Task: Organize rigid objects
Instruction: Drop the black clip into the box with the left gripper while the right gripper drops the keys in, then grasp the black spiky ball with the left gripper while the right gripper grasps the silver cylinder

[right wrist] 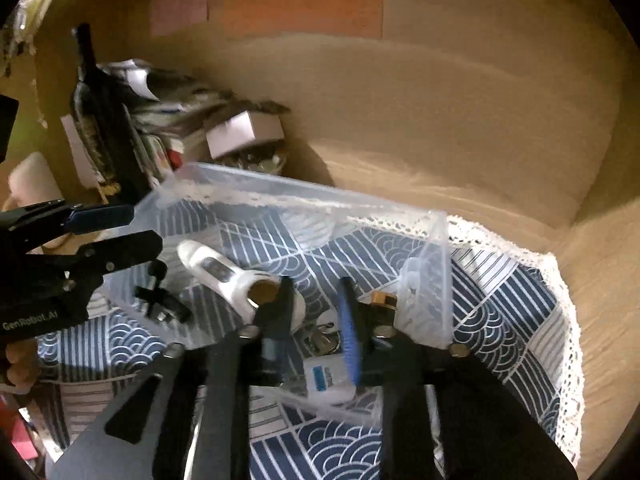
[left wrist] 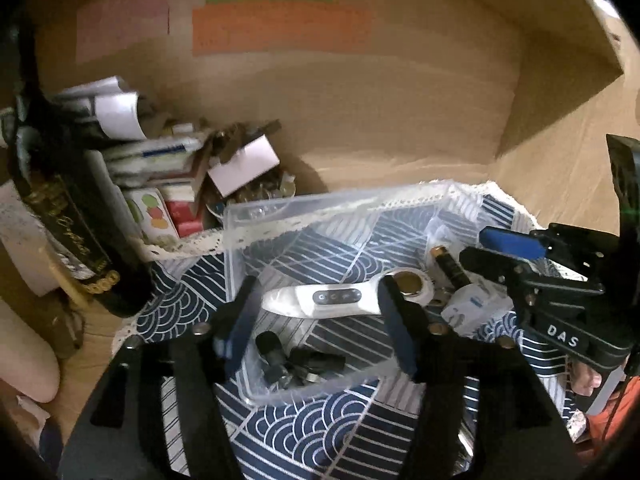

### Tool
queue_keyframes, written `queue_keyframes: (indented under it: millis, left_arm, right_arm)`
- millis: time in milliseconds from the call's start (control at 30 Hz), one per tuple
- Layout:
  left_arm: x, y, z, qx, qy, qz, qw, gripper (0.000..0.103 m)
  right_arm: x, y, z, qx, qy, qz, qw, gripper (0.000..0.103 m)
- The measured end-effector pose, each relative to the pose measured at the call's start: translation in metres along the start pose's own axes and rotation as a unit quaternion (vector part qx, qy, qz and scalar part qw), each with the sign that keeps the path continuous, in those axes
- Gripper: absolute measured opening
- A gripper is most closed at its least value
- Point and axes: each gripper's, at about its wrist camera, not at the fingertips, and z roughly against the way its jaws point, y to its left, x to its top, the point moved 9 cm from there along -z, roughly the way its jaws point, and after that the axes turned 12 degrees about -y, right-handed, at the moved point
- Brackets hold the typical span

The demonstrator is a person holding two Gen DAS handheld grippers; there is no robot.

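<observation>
Left wrist: white device [left wrist: 328, 300] lies between open jaws.

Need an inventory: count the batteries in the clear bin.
1 visible: a black, gold-capped battery at the clear bin's right end, beside the white adapter. Others may be hidden under clutter.

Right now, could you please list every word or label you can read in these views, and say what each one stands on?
"DAS": on the right gripper body.
"GenRobot.AI": on the left gripper body.
Gold script on the dark bottle: too blurred to read.
Blue label on the white adapter: too small to read.
</observation>
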Motion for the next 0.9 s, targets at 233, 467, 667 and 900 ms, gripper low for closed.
queue_keyframes:
  millis: [233, 467, 667, 900]
  left_arm:
    - [0.007, -0.011, 0.041, 0.018, -0.040, -0.020, 0.9988, 0.098]
    - [-0.007, -0.015, 0.076, 0.015, -0.047, -0.026, 0.9984, 0.101]
    - [-0.034, -0.014, 0.082, 0.012, -0.026, -0.018, 0.9994, 0.102]
    - [-0.067, -0.014, 0.077, 0.017, 0.005, -0.022, 0.9996, 0.102]
  right_arm:
    - [0.005, 0.013, 0.041, 0.007, -0.035, -0.003, 0.999, 0.057]
    - [-0.014, 0.026, 0.064, 0.011, -0.033, -0.007, 0.999, 0.057]
    - [-0.051, 0.037, 0.065, 0.017, 0.000, -0.020, 1.000, 0.057]
    - [-0.100, 0.046, 0.050, 0.037, 0.066, -0.034, 0.997, 0.052]
